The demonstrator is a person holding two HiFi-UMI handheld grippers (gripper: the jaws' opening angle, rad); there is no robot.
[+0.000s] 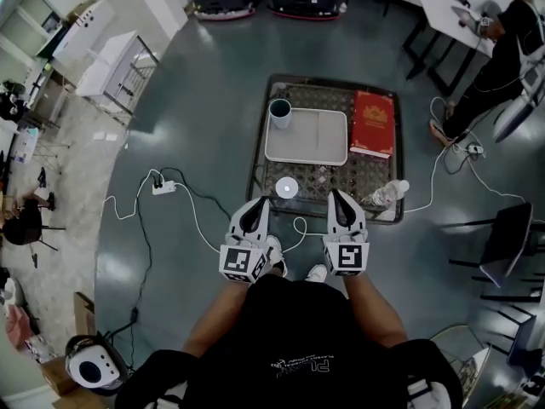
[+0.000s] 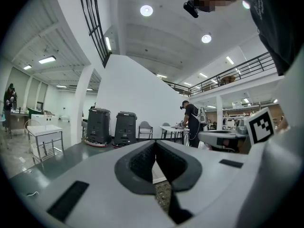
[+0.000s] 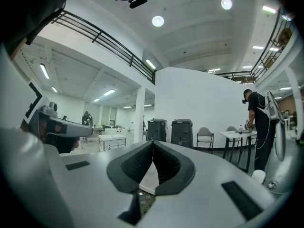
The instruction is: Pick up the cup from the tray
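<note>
The tray [image 1: 311,139] looks like smooth, matt, pale plastic. At the table's [image 1: 255,173] near right corner, the bottle [image 1: 385,194] is clear, shiny plastic. The grey floor [image 1: 213,92] shows a dull sheen.

No print or label here is legible.

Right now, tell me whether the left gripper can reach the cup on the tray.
Probably yes: nothing stands between the left gripper and the cup, far left on the tray, but its jaws are shut.
</note>
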